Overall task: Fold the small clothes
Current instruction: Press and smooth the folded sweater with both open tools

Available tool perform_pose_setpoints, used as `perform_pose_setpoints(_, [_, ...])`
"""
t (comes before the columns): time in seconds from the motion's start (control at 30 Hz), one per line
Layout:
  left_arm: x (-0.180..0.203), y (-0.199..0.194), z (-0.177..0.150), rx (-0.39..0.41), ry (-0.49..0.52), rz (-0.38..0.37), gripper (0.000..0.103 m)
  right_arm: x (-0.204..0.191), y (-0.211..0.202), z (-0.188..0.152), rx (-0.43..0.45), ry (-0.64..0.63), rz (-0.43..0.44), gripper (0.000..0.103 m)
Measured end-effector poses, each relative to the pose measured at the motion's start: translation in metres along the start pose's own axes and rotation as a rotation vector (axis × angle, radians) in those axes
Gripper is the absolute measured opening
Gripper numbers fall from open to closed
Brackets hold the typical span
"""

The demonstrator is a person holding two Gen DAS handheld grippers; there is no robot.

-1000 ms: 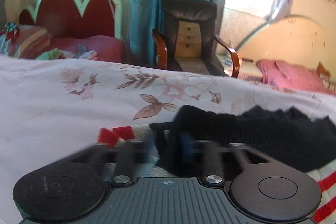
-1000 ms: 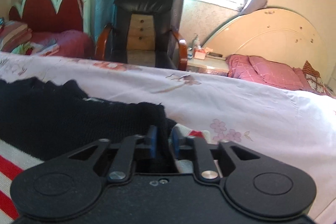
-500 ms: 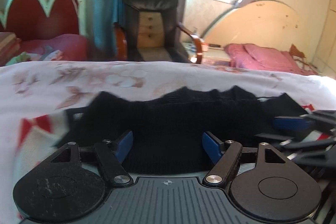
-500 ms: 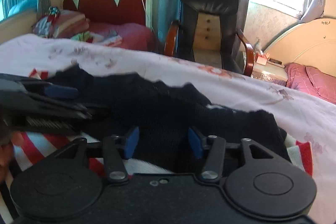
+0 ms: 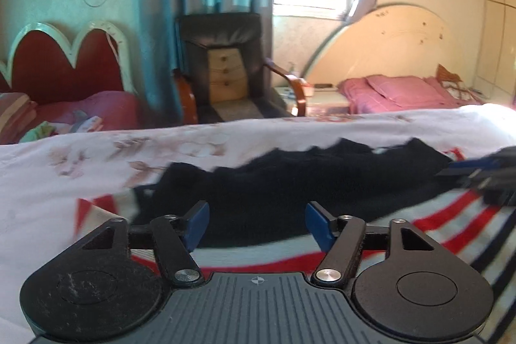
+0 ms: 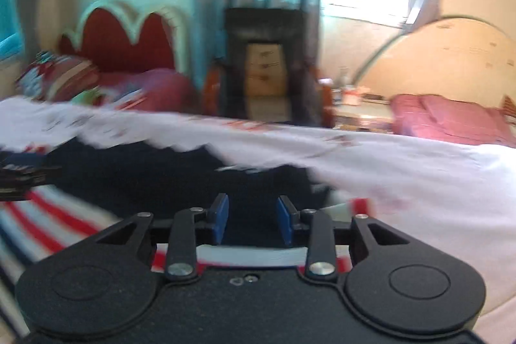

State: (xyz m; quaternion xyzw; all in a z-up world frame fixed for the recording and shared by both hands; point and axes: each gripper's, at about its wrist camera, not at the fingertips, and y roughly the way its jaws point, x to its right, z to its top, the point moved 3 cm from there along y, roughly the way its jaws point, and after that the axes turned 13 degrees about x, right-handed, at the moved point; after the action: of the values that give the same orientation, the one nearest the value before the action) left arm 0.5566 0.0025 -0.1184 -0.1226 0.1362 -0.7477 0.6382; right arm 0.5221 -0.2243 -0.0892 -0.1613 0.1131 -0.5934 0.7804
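Note:
A small knitted garment lies on the bed, with a black upper part (image 5: 290,182) and a red, white and dark striped part (image 5: 451,228). My left gripper (image 5: 257,226) is open and empty, just above its near edge. My right gripper (image 6: 252,223) is open and empty above the black part (image 6: 154,176) and the stripes (image 6: 48,221). The right gripper's tip shows at the right edge of the left wrist view (image 5: 490,173). The left gripper's tip shows at the left edge of the right wrist view (image 6: 22,176). The right wrist view is blurred.
The garment lies on a white floral bedsheet (image 5: 80,170). Behind the bed stand a black armchair (image 5: 225,70), a red scalloped headboard (image 5: 64,63) and a second bed with pink bedding (image 5: 396,92) under a cream headboard.
Both grippers were shut on the garment's edge a second ago; they have opened, let it go and pulled back. The black part now lies folded over the stripes.

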Motion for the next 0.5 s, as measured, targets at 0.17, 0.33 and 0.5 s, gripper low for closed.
perform_pose_setpoints(0.17, [0.027,-0.003,-0.024,-0.056,0.001,-0.009,0.085,-0.051,-0.001,-0.021,-0.058,-0.046,0.065,0.039])
perform_pose_setpoints(0.33, [0.015,-0.009,-0.036,-0.054,-0.032,0.008,0.085,-0.055,0.003,-0.026,-0.069,-0.062,0.051,0.046])
perform_pose_setpoints(0.5, [-0.021,-0.022,-0.039,-0.063,-0.047,0.056,0.085,-0.028,0.003,-0.028,-0.088,-0.053,0.008,0.052])
